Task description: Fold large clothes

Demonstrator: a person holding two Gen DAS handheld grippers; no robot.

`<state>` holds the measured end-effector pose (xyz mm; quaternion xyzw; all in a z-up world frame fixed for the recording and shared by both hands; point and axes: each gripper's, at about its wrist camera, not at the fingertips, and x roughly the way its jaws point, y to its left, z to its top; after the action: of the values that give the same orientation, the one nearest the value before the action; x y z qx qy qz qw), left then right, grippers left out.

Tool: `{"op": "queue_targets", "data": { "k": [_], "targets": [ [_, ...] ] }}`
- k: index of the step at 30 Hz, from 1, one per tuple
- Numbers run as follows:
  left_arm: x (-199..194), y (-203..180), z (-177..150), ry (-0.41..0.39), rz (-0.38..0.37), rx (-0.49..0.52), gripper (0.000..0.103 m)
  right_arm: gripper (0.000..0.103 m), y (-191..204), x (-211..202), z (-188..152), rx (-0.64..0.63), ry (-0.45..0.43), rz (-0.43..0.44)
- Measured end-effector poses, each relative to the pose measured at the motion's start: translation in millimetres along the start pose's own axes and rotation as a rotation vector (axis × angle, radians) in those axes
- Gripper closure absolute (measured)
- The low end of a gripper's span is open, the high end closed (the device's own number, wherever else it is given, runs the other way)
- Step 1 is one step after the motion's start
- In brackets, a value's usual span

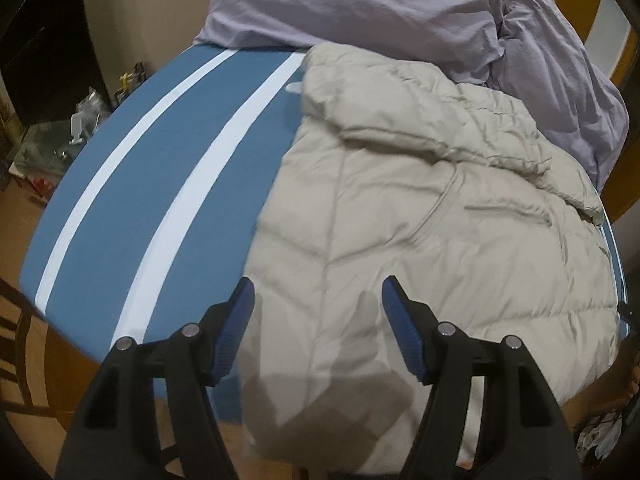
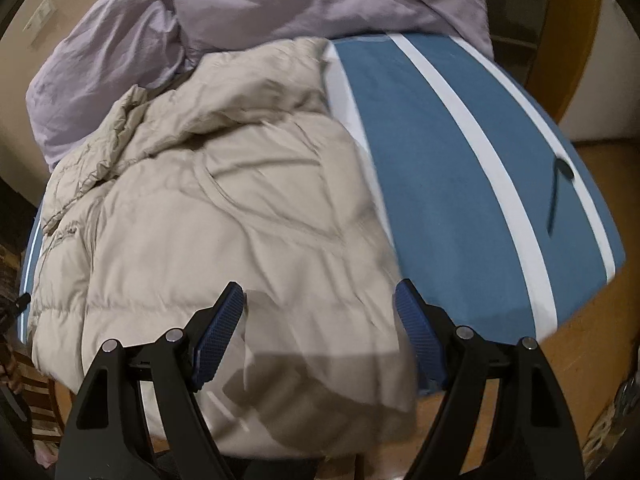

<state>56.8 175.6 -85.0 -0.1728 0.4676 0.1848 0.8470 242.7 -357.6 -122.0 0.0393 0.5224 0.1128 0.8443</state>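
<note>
Beige and puffy, the jacket (image 1: 400, 216) lies spread on the bed (image 1: 160, 184), filling the centre and right of the left view, its collar end bunched toward the lilac bedding (image 1: 360, 0) at the top. It looks partly gathered but not yet a neat packet, so I judge most folding remains. Both tools hang over its near hem, tilted steeply down: the left gripper (image 1: 318, 328) has its jaws apart and empty, and the right gripper (image 2: 320, 332) likewise stands wide, clamped on nothing.
</note>
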Motion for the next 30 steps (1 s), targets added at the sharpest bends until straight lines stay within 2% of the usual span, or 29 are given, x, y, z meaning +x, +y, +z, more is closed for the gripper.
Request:
{"op": "queue_targets", "data": {
  "k": [6, 12, 17, 21, 26, 30],
  "targets": [
    [7.1, 16.6, -14.4, 0.032, -0.010, -0.054, 0.033, 0.023, -24.3, 2.8, -21.4, 0.079, 0.044, 0.065],
    [9.5, 24.4, -22.6, 0.043, -0.029, -0.071, 0.032, 0.023, -30.4, 10.0, -30.2, 0.096, 0.074, 0.108],
    [12.2, 24.4, -28.2, 0.055, -0.063, -0.092, 0.032, 0.030, -33.7, 10.2, -33.0, 0.097, 0.076, 0.153],
    [12.0, 23.7, -33.8, 0.053, -0.087, -0.099, 0.038, 0.036, -34.4, 9.9, -34.9, 0.095, 0.071, 0.172],
    [9.1, 20.4, -38.4, 0.046, -0.122, -0.116, 0.054, 0.054, -36.5, 10.3, -39.9, 0.124, 0.070, 0.223],
    [4.9, 16.2, -40.1, 0.039, -0.136, -0.114, 0.067, 0.080, -35.4, 8.1, -43.7, 0.139, 0.056, 0.270]
  ]
}}
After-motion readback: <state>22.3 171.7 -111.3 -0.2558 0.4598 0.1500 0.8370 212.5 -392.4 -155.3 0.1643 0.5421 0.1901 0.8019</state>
